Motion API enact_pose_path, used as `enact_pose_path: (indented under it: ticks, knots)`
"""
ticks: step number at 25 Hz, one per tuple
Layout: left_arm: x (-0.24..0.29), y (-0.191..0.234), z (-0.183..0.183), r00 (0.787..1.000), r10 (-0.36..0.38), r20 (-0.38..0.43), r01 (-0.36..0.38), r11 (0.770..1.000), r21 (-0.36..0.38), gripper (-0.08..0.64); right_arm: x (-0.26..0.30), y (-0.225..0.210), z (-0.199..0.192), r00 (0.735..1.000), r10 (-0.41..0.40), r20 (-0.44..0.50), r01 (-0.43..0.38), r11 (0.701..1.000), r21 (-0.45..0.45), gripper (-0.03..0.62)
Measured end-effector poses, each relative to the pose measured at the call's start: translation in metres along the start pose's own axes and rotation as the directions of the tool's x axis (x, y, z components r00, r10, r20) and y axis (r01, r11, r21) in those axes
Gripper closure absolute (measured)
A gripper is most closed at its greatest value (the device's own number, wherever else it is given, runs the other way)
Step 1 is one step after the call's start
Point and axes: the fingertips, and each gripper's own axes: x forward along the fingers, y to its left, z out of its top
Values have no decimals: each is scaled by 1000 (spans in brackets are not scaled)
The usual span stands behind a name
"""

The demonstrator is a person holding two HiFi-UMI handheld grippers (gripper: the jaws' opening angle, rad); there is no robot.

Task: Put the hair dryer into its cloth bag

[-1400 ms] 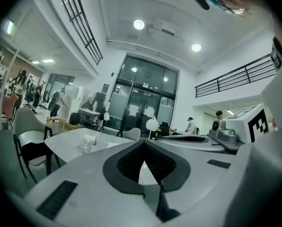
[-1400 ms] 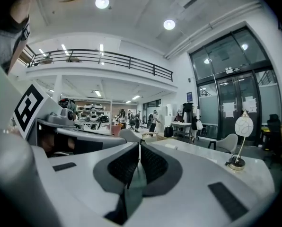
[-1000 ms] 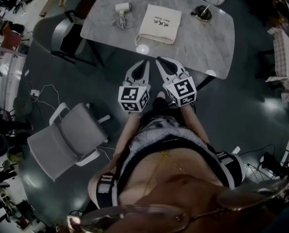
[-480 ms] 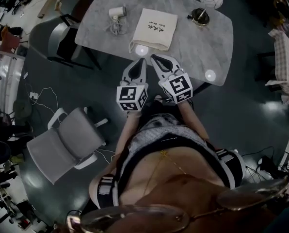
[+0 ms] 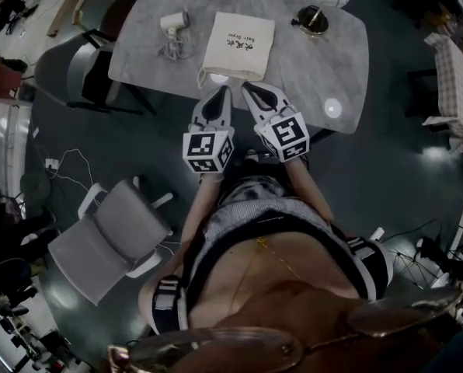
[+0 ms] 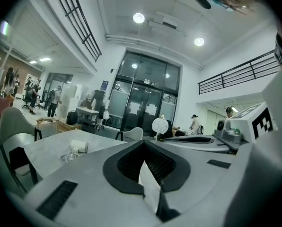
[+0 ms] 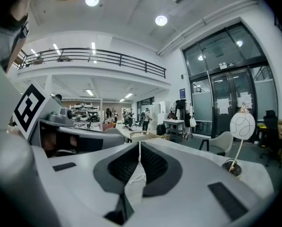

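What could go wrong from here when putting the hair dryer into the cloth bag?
The cord lies loosely bunched beside the hair dryer; it may trail and snag on the bag's mouth. The cloth bag lies flat near the table edge, so pushing it open could slide it off. The left gripper and right gripper are both shut; they must open before grasping.

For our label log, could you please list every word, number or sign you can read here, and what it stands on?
Print on the cloth bag: two dark lines, too small to read.
Left gripper cube and right gripper cube: black-and-white square patterns only, no words.
Sheets on the glass doors: blurred, unreadable.
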Motion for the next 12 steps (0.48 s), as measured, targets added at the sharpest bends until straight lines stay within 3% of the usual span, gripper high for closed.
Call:
enact_pose_path:
  ticks: [12]
  knots:
    - [59, 56, 21, 991, -127, -44, 128, 991, 29, 552, 65, -34, 14, 990, -139, -17, 139, 990, -4, 528]
